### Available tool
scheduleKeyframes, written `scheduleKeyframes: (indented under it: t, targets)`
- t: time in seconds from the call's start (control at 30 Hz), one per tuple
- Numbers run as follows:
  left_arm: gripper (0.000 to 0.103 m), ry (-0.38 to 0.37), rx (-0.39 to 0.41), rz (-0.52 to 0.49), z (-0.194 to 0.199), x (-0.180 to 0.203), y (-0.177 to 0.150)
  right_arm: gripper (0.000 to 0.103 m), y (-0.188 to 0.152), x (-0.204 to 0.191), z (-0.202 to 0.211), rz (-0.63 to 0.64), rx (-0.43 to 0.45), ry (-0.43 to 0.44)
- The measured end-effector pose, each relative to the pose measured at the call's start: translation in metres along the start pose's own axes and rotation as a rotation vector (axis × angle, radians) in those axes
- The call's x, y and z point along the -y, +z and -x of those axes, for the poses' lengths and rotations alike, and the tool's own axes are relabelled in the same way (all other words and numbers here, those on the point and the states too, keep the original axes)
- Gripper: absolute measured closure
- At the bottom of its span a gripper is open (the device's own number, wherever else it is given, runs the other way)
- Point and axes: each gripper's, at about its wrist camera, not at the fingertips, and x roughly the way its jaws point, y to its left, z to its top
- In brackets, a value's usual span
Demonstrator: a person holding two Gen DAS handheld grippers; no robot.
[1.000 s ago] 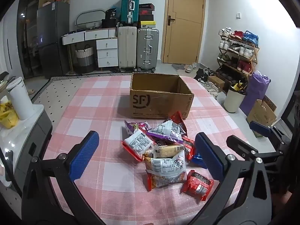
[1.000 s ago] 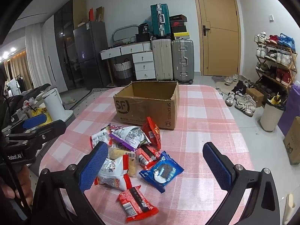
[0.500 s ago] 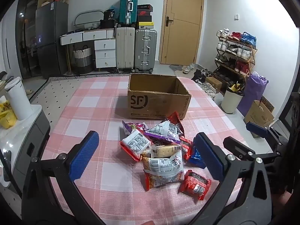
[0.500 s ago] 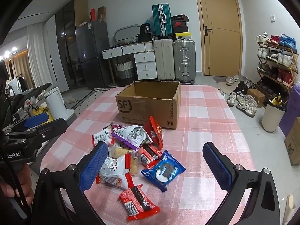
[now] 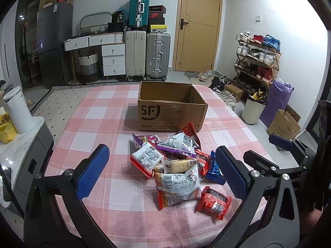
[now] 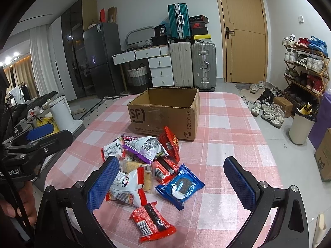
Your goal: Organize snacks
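Ahead of the left gripper, its blue ribbed pads spread wide with nothing between them, the snack pile sits nearer than a second ago; behind it stands the cardboard box, printed "SF" and "SF EXPRESS". Between the right gripper pads, likewise parted and empty, lie a blue cookie packet and a red wrapper on the pink checked tablecloth; the pile has drifted slightly rightward.

Cardboard box far on the table, near its middle. Heap of snack packets just nearer than the box. Two packets apart at the near right: one beside the heap, one nearest. Suitcases beyond the table; shoe rack far right.
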Motion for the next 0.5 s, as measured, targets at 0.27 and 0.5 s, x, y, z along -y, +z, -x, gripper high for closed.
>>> scheduleKeyframes:
  t: [0.27,0.5]
  targets:
    - [0.001,-0.008,0.003,0.0,0.0005,-0.0023,0.001,0.0,0.0012,0.0035,0.0004,-0.013,0.002,0.007]
    - [0.001,-0.015,0.009,-0.009,0.0017,-0.0021,0.0028,0.0,0.0025,0.0035,0.0008,-0.006,0.007,0.005]
